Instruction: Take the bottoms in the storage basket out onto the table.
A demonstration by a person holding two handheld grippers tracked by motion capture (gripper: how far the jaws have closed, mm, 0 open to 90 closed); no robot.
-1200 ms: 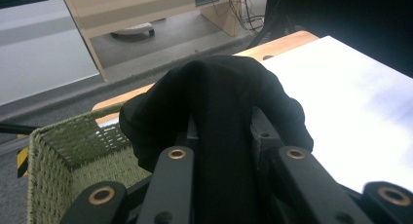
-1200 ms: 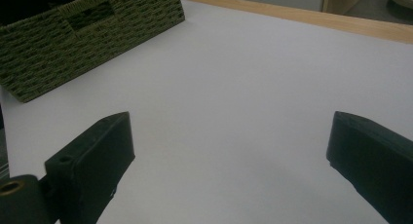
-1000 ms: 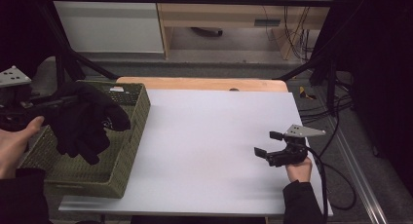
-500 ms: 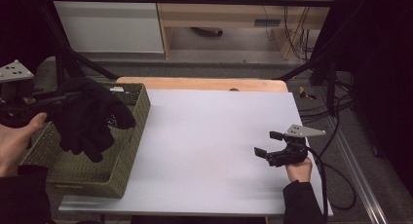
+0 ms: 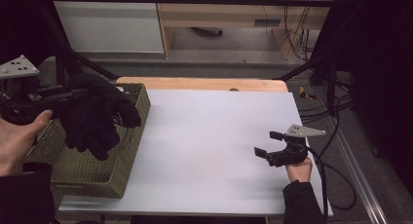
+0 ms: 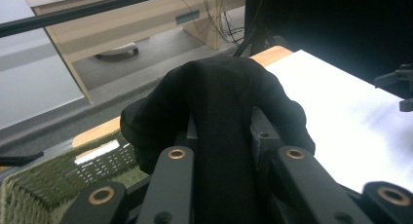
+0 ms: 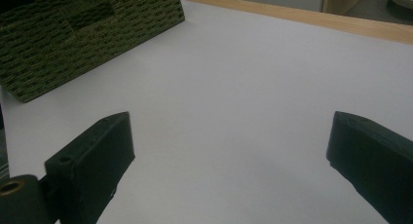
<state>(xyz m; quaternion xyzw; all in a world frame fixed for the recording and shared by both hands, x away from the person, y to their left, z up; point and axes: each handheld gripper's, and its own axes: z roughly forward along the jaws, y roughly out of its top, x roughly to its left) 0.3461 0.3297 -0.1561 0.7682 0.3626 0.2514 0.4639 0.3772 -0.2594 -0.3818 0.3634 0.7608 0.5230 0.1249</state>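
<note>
Gripped a black glove (image 5: 97, 116) in the left tongs (image 5: 80, 93) above the green basket (image 5: 127, 156), right tongs (image 5: 267, 145) open over the desk (image 5: 204, 136); probably needed carrying onto the desk next.

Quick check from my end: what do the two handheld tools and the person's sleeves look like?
Both tools, left and right, are black, each topped by a grey three-cornered plate; the left plate shows dark dots. A black cable trails from the right one. Both sleeves are dark; the hands wear no gloves.
</note>
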